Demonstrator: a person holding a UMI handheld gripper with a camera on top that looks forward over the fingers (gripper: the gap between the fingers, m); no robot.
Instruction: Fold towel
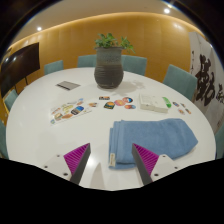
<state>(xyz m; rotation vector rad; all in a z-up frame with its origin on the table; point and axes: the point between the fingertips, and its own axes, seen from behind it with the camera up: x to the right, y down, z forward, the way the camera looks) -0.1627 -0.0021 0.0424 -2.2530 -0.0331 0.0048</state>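
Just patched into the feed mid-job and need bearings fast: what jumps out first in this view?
The blue towel lies rumpled on the white round table, just ahead of the tool, whose fingers stand open and hold nothing. Beyond it, a row of papers and cards crosses the table's middle. At the far side stands a potted plant in a dark ribbed pot.

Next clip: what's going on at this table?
A person's handheld gripper hovers over a round white table, fingers open and holding nothing. A blue towel lies bunched just ahead of the fingers, untouched and not neatly folded. Beyond it sit some printed cards, and farther back a potted plant. Teal chairs ring the table.
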